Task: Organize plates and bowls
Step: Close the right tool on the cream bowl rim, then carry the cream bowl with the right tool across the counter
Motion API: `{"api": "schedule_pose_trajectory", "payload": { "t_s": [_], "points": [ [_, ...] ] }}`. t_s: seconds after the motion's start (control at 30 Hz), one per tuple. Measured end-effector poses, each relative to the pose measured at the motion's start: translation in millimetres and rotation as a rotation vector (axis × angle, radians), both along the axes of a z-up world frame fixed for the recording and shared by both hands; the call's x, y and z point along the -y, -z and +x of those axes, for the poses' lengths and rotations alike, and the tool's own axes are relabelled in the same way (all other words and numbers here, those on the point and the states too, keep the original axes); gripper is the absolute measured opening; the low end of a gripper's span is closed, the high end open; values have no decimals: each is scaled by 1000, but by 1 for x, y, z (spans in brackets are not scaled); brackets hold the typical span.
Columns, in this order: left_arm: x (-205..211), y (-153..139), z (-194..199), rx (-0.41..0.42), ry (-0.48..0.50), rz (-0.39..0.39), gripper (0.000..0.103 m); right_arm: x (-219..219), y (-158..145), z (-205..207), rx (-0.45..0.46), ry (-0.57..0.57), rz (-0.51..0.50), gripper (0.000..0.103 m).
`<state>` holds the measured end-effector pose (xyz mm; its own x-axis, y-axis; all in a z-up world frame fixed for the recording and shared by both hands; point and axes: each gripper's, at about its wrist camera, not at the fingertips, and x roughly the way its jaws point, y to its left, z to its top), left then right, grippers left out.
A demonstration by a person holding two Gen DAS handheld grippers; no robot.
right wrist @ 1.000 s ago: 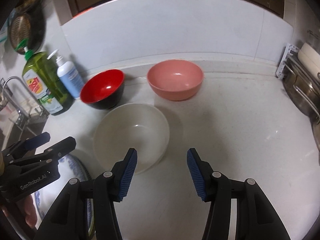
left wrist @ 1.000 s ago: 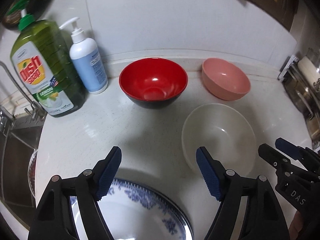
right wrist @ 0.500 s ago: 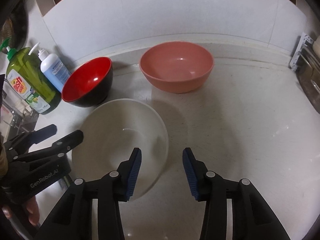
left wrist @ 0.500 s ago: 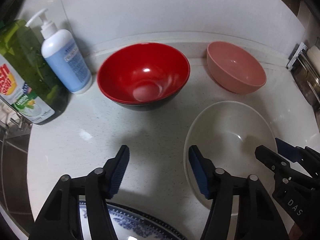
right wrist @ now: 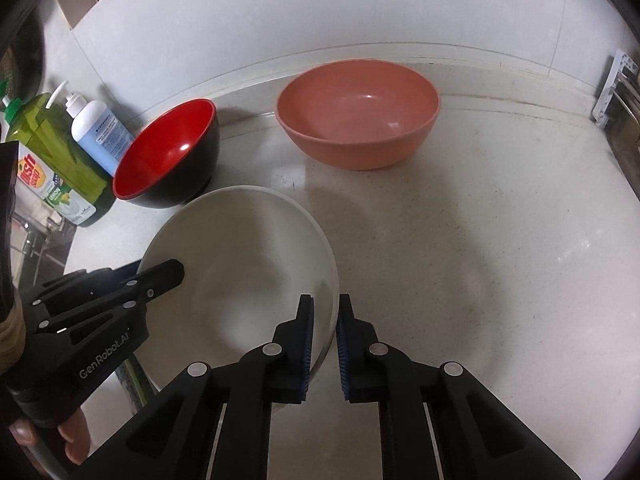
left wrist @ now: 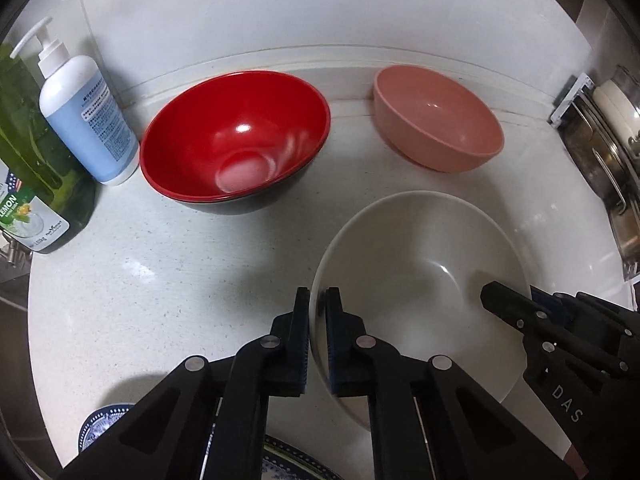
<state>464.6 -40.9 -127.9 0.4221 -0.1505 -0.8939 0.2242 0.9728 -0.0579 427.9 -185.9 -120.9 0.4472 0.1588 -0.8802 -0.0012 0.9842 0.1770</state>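
Observation:
A white bowl (left wrist: pixel 420 264) (right wrist: pixel 240 264) sits on the pale counter (right wrist: pixel 460 240), nearest to me. My left gripper (left wrist: pixel 318 294) is closing its jaws, and the blue pads pinch the bowl's left rim. On the opposite rim my right gripper (right wrist: pixel 324 300) is closing too, with the bowl's wall pressed between its pads. Each gripper shows in the other's view: right gripper (left wrist: pixel 512 300), left gripper (right wrist: pixel 156 272). Behind stand a red bowl with a black outside (left wrist: pixel 236 140) (right wrist: pixel 168 152) and a pink bowl (left wrist: pixel 436 116) (right wrist: pixel 356 112). Part of a blue-patterned plate (left wrist: pixel 100 420) peeks out at the near edge.
A white and blue pump bottle (left wrist: pixel 84 112) and a green dish soap bottle (left wrist: pixel 28 184) stand at the back left by the sink. A metal rack with cookware (left wrist: pixel 600 152) lines the right side. A white backsplash wall (left wrist: pixel 320 8) closes off the back.
Both grippers moved forward and down to the white bowl and went from open to shut on its opposite rims. The patterned plate slid nearly out of the left wrist view.

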Motion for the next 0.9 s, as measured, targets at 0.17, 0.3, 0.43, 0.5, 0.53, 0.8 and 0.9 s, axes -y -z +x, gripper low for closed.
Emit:
{"api": "schedule_pose_trajectory", "payload": {
  "t_s": [0.17, 0.3, 0.43, 0.5, 0.53, 0.8, 0.9],
  "points": [
    [3, -9, -13, 19, 12, 0, 9, 5, -7, -8, 0, 15, 12, 10],
    [6, -21, -30, 35, 28, -6, 9, 8, -15, -20, -1, 25, 15, 10],
    [14, -30, -48, 49, 54, -17, 9, 15, -22, -35, -6, 49, 26, 10],
    [19, -35, -55, 52, 65, -22, 9, 20, -26, -43, -8, 61, 35, 10],
    [20, -37, -59, 53, 72, -25, 9, 22, -28, -48, -10, 67, 37, 10],
    [42, -47, -99, 39, 140, -49, 9, 41, -42, -87, -29, 118, 55, 10],
    [51, -46, -112, 30, 161, -54, 9, 50, -43, -103, -42, 138, 59, 10]
  ]
}}
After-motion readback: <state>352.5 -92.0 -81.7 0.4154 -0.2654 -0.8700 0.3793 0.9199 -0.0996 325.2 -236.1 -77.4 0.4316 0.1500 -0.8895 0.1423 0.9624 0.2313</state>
